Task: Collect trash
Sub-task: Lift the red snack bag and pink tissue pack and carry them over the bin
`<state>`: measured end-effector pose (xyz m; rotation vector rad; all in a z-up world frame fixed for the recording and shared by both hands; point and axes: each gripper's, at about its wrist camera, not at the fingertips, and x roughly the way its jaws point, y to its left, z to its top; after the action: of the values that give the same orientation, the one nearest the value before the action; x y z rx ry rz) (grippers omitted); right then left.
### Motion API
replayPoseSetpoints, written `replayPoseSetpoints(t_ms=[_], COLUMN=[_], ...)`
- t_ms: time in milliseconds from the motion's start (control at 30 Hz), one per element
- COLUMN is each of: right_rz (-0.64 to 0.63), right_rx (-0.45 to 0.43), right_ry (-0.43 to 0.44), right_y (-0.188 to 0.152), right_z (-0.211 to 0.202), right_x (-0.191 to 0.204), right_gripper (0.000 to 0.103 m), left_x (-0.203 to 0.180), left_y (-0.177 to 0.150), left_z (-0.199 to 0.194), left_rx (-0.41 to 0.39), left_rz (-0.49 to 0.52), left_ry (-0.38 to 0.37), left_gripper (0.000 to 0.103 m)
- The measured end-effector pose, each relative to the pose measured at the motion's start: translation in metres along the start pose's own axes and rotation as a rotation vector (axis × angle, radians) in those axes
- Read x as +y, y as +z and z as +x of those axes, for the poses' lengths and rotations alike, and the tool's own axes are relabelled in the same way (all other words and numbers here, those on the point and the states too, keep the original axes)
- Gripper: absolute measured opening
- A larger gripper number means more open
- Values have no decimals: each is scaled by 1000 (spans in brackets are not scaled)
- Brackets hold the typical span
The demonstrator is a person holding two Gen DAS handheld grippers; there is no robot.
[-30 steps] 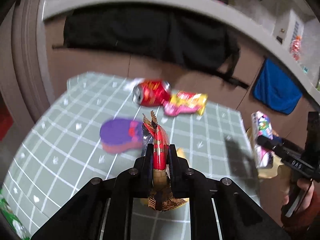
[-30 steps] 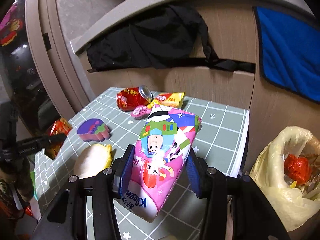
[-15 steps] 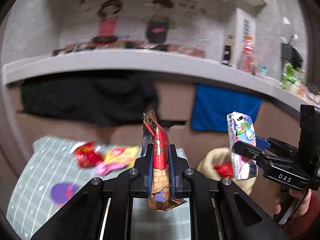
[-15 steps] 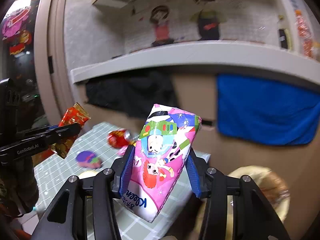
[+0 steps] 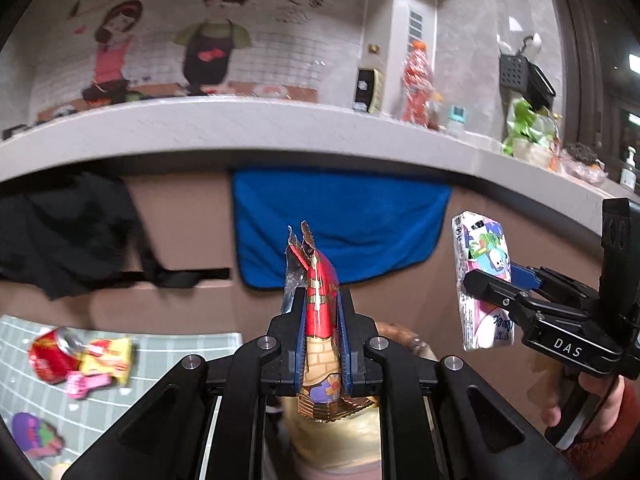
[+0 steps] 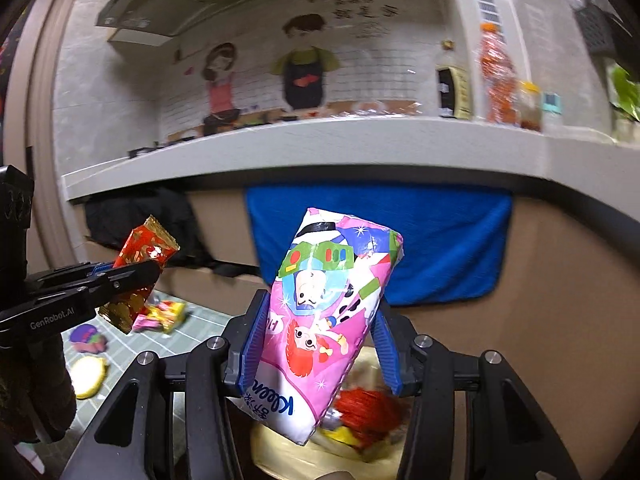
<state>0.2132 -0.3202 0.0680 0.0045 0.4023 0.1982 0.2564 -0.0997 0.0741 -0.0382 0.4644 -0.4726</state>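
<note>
Left gripper: the left gripper [image 5: 322, 336] had its two fingers drawn in narrow, pinching a red and gold snack wrapper [image 5: 318, 320] between the blue pads.
Wrapper in the fingers: it stood upright between them, its torn foil top rising above the fingertips and its crinkled lower edge hanging below the pads.
Right gripper: the right gripper [image 6: 318, 344] held a pink tissue pack [image 6: 324, 320] printed with cartoon figures, its fingers set fairly wide to fit the pack.
Pack in the fingers: it sat tilted, the top leaning to the right, one blue pad pressed on each long side, both ends sticking out past the pads.
Trash bag: a yellowish plastic bag [image 6: 360, 452] lay open below and just behind both grippers, with red crumpled trash [image 6: 366, 408] inside.
Table: a table with a grey-green grid cloth [image 5: 168, 360] sat low on the left, well apart from the grippers.
Trash left on the table: a crushed red can [image 5: 50, 354], a yellow packet [image 5: 108, 360] touching it, a pink wrapper [image 5: 86, 384] just beside them, and a purple wrapper [image 5: 34, 436] nearer the camera.
Background: a blue towel [image 5: 340, 224] hung under a grey counter [image 5: 240, 128].
Person: a hand [image 5: 576, 404] in a red sleeve gripped the right gripper's handle.
</note>
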Motion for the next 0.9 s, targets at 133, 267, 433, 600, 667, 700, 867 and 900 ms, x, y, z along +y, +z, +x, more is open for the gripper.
replayPoseSetpoints(t_ms=[133, 267, 433, 600, 667, 700, 867, 900], right_rz=[25, 61, 99, 103, 101, 103, 121, 124], right_rx=[24, 59, 87, 121, 127, 130, 154, 159], right_ry=[-38, -42, -29, -13, -18, -21, -22, -23], right_y=[-12, -23, -35, -47, -51, -52, -59, -61], right_z=[9, 20, 37, 53, 58, 60, 70, 72], right_x=[-22, -39, -46, -46, -47, -48, -54, -55], right_gripper=[45, 45, 45, 45, 45, 45, 46, 46], left_x=[-10, -17, -18, -14, -13, -13, -11, -10], left_y=[-10, -21, -34, -43, -48, -49, -58, -59], left_z=[26, 52, 72, 85, 90, 92, 106, 109], left_rx=[29, 72, 100, 121, 123, 122, 132, 136], left_rz=[-16, -29, -31, -43, -45, -46, -60, -62], left_ry=[-53, -86, -86, -85, -87, -88, -89, -89], left_gripper=[14, 14, 14, 14, 14, 14, 14, 14])
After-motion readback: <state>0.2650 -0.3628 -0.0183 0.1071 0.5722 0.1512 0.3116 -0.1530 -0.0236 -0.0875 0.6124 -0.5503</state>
